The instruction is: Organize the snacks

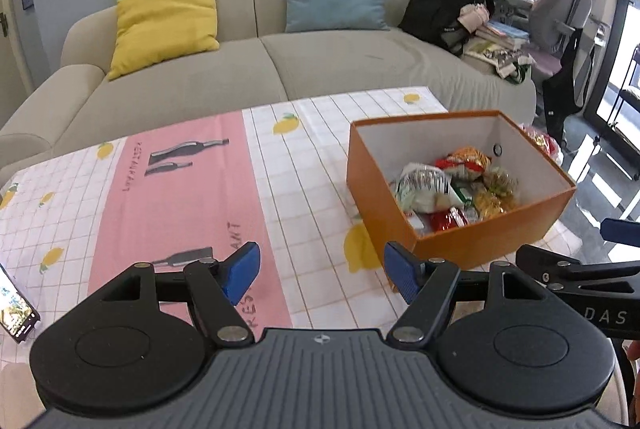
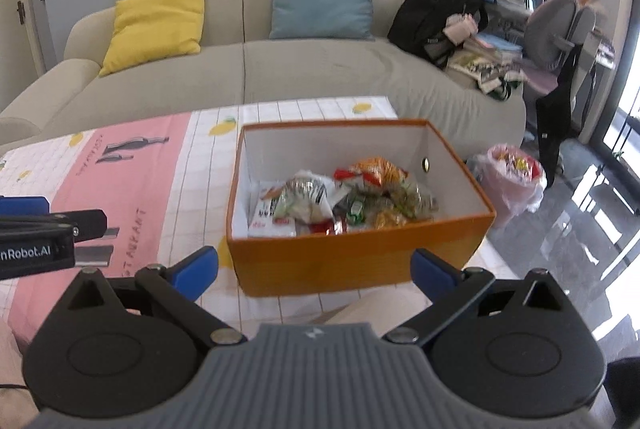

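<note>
Snacks (image 2: 340, 199) all sat piled in the orange box (image 2: 360, 257) on the table (image 1: 280, 169), none left loose on the cloth. Both the left gripper (image 1: 320, 273) and right gripper (image 2: 314, 267) hung wide open, empty. Job looked about done.

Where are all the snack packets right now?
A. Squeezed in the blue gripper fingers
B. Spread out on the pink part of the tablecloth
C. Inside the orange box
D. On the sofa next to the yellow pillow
C. The snack packets lie piled inside the orange box on the table, while the left gripper and the right gripper both stand open and empty.
</note>
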`<state>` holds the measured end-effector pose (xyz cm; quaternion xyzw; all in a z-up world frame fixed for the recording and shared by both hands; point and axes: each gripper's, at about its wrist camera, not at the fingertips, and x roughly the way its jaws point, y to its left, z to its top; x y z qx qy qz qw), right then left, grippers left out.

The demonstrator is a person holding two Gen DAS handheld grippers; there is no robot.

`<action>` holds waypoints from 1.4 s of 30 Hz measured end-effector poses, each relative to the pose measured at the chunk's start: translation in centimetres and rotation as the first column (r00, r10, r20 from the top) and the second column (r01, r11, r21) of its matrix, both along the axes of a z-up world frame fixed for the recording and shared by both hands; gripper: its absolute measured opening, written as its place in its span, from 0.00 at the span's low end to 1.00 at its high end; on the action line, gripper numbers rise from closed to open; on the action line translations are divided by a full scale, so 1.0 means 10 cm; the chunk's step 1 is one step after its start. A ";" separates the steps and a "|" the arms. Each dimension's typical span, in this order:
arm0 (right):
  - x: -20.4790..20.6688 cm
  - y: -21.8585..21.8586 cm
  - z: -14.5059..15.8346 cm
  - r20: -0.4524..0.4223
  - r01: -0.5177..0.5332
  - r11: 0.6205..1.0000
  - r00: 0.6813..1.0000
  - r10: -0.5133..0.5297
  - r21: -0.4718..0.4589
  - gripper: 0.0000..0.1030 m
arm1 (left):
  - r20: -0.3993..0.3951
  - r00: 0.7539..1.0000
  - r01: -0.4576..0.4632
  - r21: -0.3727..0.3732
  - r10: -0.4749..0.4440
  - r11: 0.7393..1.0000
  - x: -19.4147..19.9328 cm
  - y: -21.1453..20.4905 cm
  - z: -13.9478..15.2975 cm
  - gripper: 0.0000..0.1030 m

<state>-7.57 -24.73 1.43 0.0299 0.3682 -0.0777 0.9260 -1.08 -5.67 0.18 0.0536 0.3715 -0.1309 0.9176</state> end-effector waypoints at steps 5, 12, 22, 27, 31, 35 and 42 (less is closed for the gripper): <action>0.02 0.01 -0.05 -0.024 0.002 1.000 1.000 -0.002 0.014 0.97 | -0.024 1.000 -0.006 0.003 0.006 1.000 0.00 -0.01 -0.03 0.81; 0.04 0.02 -0.04 -0.025 0.005 1.000 1.000 -0.005 0.014 0.97 | -0.042 0.999 -0.011 -0.001 0.011 1.000 0.01 0.01 -0.02 0.81; 0.06 0.04 -0.05 -0.029 -0.002 1.000 1.000 0.002 0.011 0.97 | -0.045 0.999 -0.013 -0.002 0.013 1.000 0.01 0.00 -0.02 0.81; 0.06 0.00 -0.06 -0.033 0.012 1.000 0.999 -0.011 0.021 0.97 | -0.055 0.998 -0.013 -0.005 0.012 1.000 0.00 -0.01 -0.02 0.81; 0.06 -0.04 -0.07 -0.036 0.021 0.999 0.999 -0.020 0.028 0.97 | -0.058 0.998 -0.011 -0.001 0.011 1.000 -0.02 -0.04 -0.02 0.81; 0.05 -0.07 -0.07 -0.036 0.027 0.999 0.999 -0.025 0.031 0.97 | -0.058 0.998 -0.009 0.000 0.009 1.000 -0.03 -0.06 -0.02 0.81; 0.05 -0.07 -0.06 -0.037 0.025 0.999 0.999 -0.024 0.029 0.97 | -0.062 0.998 -0.016 -0.007 0.015 1.000 -0.04 -0.06 0.00 0.81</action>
